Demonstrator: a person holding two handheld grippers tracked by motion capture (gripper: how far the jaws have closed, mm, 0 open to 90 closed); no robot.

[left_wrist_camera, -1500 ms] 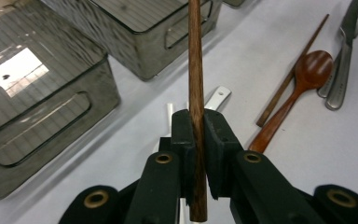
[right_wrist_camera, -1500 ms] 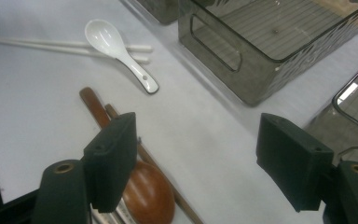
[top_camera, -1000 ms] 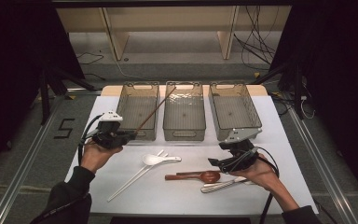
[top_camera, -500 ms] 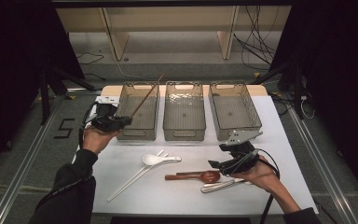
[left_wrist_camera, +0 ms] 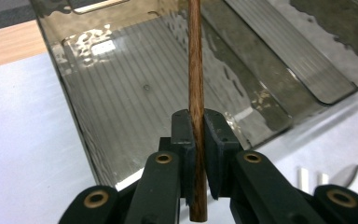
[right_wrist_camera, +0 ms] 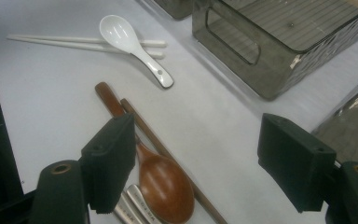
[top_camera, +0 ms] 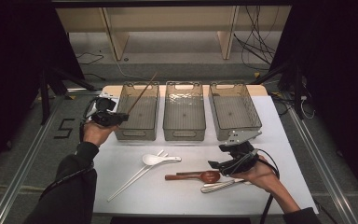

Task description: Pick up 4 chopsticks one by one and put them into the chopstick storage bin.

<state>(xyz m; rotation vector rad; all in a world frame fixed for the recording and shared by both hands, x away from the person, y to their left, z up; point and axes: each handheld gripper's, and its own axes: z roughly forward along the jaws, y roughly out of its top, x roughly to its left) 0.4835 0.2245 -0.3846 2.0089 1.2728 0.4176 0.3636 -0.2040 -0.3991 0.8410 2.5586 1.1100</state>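
My left gripper (top_camera: 121, 116) (left_wrist_camera: 198, 126) is shut on a brown wooden chopstick (top_camera: 142, 93) (left_wrist_camera: 196, 70), which slants up and over the left smoked-plastic bin (top_camera: 137, 112) (left_wrist_camera: 135, 88). My right gripper (top_camera: 213, 164) (right_wrist_camera: 196, 158) stands open just above the table, over a brown wooden spoon (top_camera: 200, 176) (right_wrist_camera: 161, 179). A second brown chopstick (right_wrist_camera: 168, 149) lies beside that spoon, and metal cutlery (top_camera: 221, 185) (right_wrist_camera: 133, 205) lies under its bowl. Farther left a white ceramic spoon (top_camera: 158, 159) (right_wrist_camera: 130, 42) rests on a pair of white chopsticks (top_camera: 133, 177) (right_wrist_camera: 65, 43).
Three bins stand in a row at the back of the white table (top_camera: 121, 158): the left one, a middle bin (top_camera: 184, 109) and a right bin (top_camera: 235, 109) (right_wrist_camera: 279, 42). All look empty inside. Dark floor, rails and cables surround the table.
My left hand has carried the wooden chopstick back and leftward, to the left bin's near left corner. The right hand has stayed put.
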